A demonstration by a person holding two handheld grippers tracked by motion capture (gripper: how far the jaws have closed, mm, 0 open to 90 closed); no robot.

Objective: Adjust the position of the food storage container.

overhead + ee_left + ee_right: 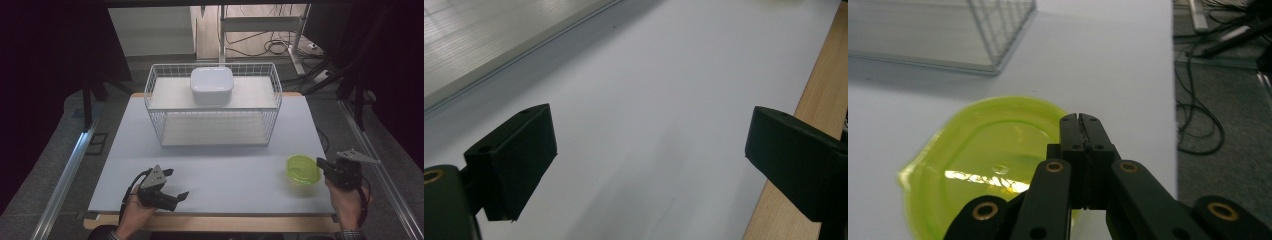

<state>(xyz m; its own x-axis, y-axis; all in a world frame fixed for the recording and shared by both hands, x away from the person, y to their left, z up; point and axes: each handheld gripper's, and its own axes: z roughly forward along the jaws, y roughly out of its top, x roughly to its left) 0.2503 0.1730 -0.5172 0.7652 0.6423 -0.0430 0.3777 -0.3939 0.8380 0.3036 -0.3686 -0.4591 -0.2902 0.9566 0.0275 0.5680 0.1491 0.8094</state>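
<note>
Right gripper (1082, 119) fingers pressed together over green lid (983, 160), left gripper (176, 183) fingers wide apart, empty.

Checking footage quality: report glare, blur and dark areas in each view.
High view: dark, murky surroundings, table evenly lit. Right gripper view: bright glare streak on the green lid, wire basket soft. Left gripper view: the tool's near jaws slightly soft, faint shadow on the table.

green lid (983, 165) near edge hidden behind right gripper (1081, 120)
</note>
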